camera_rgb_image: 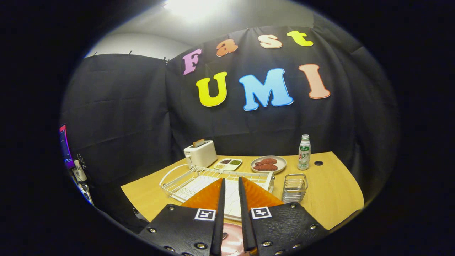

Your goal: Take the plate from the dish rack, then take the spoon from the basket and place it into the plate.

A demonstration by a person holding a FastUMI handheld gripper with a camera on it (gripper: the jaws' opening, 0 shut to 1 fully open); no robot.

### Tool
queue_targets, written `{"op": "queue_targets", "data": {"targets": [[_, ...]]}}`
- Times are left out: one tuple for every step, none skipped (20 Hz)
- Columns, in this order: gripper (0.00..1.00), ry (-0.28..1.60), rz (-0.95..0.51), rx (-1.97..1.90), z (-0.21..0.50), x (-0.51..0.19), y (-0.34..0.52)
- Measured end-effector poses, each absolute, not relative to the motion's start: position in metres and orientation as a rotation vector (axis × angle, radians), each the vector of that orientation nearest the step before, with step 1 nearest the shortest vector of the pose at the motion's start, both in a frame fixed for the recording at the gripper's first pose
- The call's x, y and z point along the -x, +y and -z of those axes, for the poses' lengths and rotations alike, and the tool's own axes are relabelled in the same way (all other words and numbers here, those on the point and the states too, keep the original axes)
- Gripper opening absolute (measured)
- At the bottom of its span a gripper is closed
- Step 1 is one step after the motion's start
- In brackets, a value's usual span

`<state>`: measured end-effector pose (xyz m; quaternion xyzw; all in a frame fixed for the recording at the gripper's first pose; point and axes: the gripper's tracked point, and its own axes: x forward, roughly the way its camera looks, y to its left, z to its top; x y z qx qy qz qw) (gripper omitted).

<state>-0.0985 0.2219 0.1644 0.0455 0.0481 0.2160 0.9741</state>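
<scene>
I hold the fingers slightly apart and clamped on nothing, pointing at twelve o'clock over the dish rack, while the basket stands at one o'clock on the tabletop, its spoon not discernible to me.

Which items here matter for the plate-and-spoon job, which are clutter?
Job: dish rack; wire basket; pink plate below the fingers; gripper, fingers close together, nothing between the tips.

Clutter: toaster; compartment tray; plate of sausages; bottle.
</scene>
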Motion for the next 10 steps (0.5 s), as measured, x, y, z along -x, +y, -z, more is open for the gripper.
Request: {"op": "queue_targets", "data": {"targets": [[0.22, 0.078, -0.423, -0.092, -0.176, 0.096, 0.217], [0.22, 0.055, -0.410, -0.087, -0.188, 0.095, 0.212], [0.22, 0.032, -0.399, -0.078, -0.200, 0.092, 0.207], [0.22, 0.010, -0.384, -0.063, -0.211, 0.090, 0.203], [0.22, -0.014, -0.363, -0.039, -0.222, 0.087, 0.196], [0.22, -0.040, -0.351, -0.024, -0.234, 0.086, 0.193], [0.22, -0.067, -0.337, -0.016, -0.248, 0.086, 0.189], [0.22, -0.088, -0.327, -0.014, -0.260, 0.086, 0.186], [0.22, -0.105, -0.316, -0.016, -0.272, 0.085, 0.182], [0.22, -0.124, -0.304, -0.018, -0.285, 0.084, 0.178]]}}
